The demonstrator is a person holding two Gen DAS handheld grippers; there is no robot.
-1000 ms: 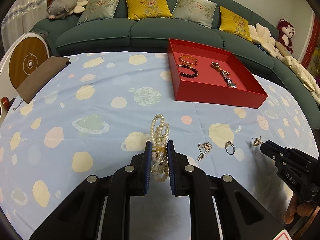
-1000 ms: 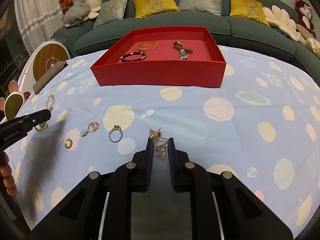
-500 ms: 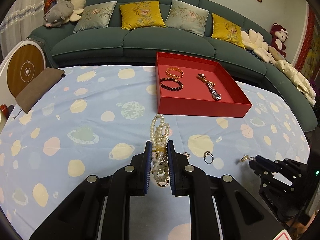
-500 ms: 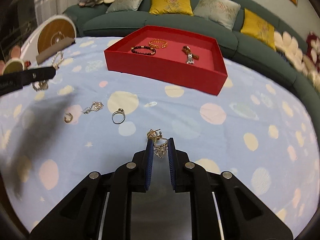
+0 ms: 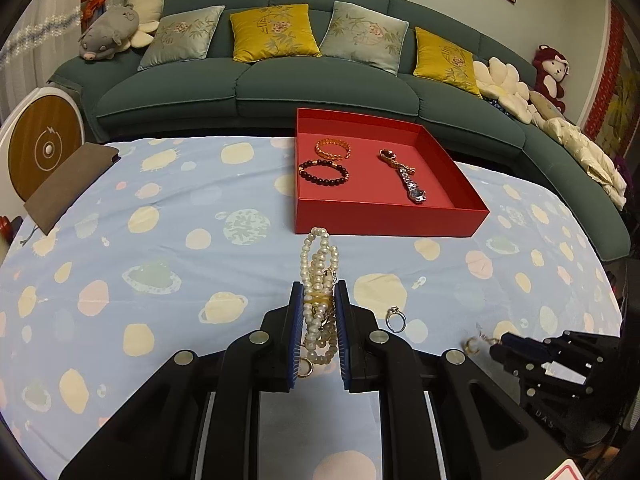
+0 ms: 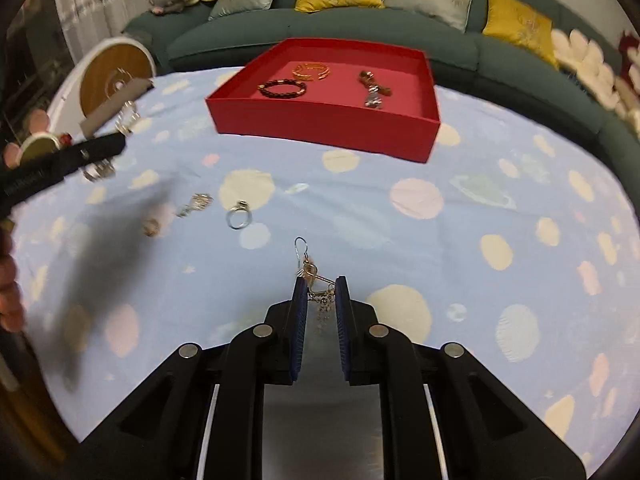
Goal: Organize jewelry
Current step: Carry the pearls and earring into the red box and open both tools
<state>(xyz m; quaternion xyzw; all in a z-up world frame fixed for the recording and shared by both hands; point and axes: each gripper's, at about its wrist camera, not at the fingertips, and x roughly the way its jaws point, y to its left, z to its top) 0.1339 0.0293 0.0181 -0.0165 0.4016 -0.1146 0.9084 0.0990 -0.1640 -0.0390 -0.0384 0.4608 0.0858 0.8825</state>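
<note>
pearl strand (image 5: 318, 280) was pinched in the left claw (image 5: 318, 312), lower middle of frame; probably limp, slippery, best gripped mid-bunch | dangly earring (image 6: 316, 280) was clamped in the right claw (image 6: 320, 300), looked featherlight, snaggy | red tray (image 5: 384, 220) upper right: two bracelets, a watch were seen | ring (image 5: 396, 320) was left on the desk

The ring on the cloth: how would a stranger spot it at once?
Start at the red tray on the spotted cloth. Loose pieces lie in a row nearer the camera, to the left. The ring is the rightmost: a plain silver hoop with a raised stone, unlike the chain beside it.
</note>
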